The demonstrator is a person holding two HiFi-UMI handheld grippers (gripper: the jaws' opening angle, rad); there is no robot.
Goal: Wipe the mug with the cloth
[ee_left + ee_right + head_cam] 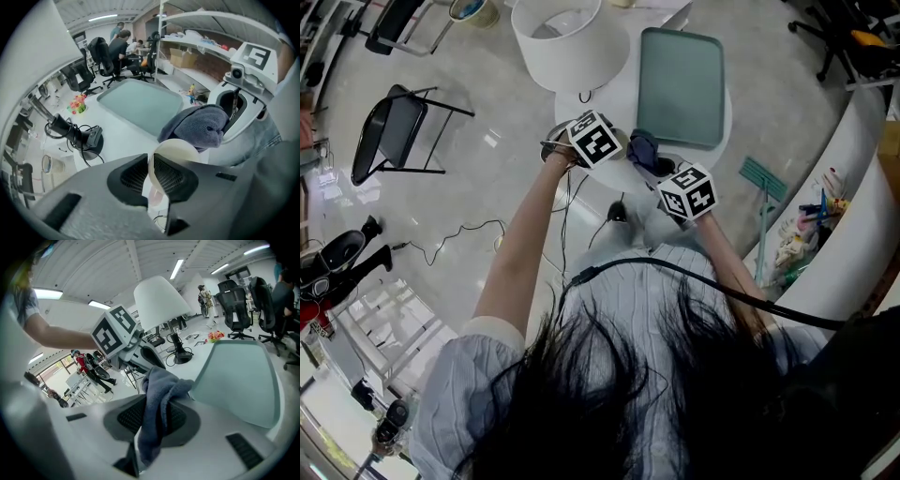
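Note:
My left gripper is shut on the wall of a cream mug, one jaw inside the rim and one outside. A dark blue-grey cloth hangs pinched in my right gripper, which is shut on it. In the left gripper view the cloth bunches right behind the mug's rim, close to or touching it. From the head view both grippers meet over the white table's near edge, left and right, with the cloth between them. The mug itself is hidden there.
A pale green tray lies on the round white table, beside a white lamp shade. A black stand with a cable sits on the table. A folding chair stands to the left, a curved white counter to the right.

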